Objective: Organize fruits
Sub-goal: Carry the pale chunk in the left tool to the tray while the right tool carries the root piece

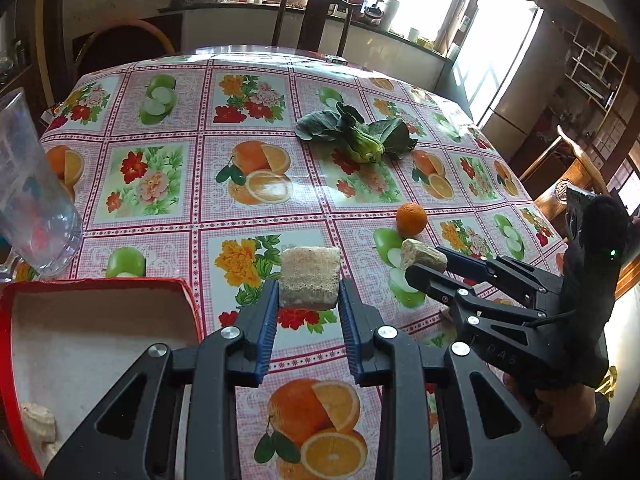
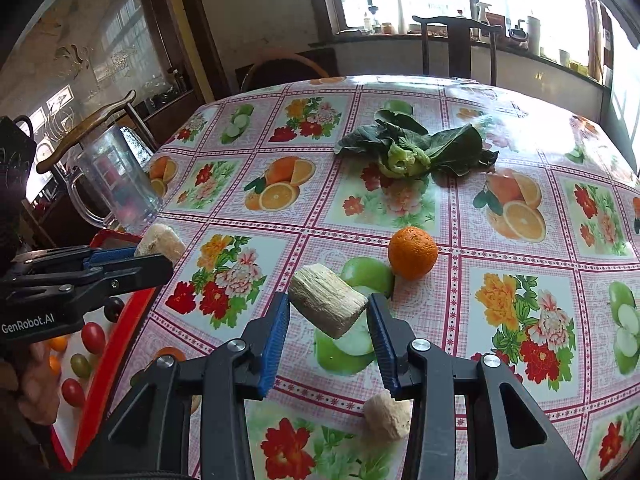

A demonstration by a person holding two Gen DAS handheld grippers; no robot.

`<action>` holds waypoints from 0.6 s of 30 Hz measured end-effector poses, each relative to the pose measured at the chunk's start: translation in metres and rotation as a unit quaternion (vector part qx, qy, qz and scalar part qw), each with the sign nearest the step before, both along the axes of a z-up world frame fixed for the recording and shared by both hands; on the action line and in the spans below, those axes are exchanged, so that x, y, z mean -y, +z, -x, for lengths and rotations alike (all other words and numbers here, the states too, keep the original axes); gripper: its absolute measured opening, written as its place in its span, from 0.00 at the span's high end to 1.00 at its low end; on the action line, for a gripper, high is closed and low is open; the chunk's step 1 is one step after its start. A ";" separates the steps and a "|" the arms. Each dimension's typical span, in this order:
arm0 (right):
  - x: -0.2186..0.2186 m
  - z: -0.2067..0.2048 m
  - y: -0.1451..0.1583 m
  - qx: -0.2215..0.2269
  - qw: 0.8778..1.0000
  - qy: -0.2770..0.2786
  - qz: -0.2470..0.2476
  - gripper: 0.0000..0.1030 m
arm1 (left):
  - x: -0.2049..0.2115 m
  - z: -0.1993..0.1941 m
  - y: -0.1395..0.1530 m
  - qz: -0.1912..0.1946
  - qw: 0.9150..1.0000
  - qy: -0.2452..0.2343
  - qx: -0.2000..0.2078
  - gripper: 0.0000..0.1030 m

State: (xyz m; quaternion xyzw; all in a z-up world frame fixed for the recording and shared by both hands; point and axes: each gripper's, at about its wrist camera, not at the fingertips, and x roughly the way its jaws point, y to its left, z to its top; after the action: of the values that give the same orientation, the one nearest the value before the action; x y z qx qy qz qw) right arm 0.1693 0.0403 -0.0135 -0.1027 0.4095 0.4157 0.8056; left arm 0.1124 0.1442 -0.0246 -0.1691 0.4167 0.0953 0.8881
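Left gripper [image 1: 308,312] jaws pinch pale chunk [image 1: 310,276]; right gripper [image 2: 328,336] jaws pinch fibrous chunk [image 2: 328,305]; red tray [image 1: 192,300] cut off.

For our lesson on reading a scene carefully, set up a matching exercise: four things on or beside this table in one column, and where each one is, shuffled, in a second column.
Things
1. round orange fruit
2. dark green leafy vegetable
3. small red and yellow tomatoes
4. clear plastic jug

Places
A. inside the red-rimmed tray
B. loose on the tablecloth, just beyond the right tool
C. farther back, mid-table
D. at the table's edge, behind the tray

Pairs: 1-B, 2-C, 3-A, 4-D
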 end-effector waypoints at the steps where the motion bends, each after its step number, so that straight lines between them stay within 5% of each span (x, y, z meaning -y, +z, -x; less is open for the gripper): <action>1: 0.000 0.004 0.004 0.001 1.000 0.003 -0.003 0.61 | 0.000 0.006 0.001 -0.001 1.000 0.002 0.001 0.74; 18: -0.017 0.082 0.031 0.011 0.998 0.055 -0.021 0.61 | -0.015 0.105 0.012 -0.004 0.999 0.051 0.019 0.74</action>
State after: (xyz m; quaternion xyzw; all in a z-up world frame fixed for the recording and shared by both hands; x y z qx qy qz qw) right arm 0.0875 0.0571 0.0175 -0.1125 0.3856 0.4667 0.7880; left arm 0.0070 0.1590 -0.0123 -0.1882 0.3903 0.1388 0.8905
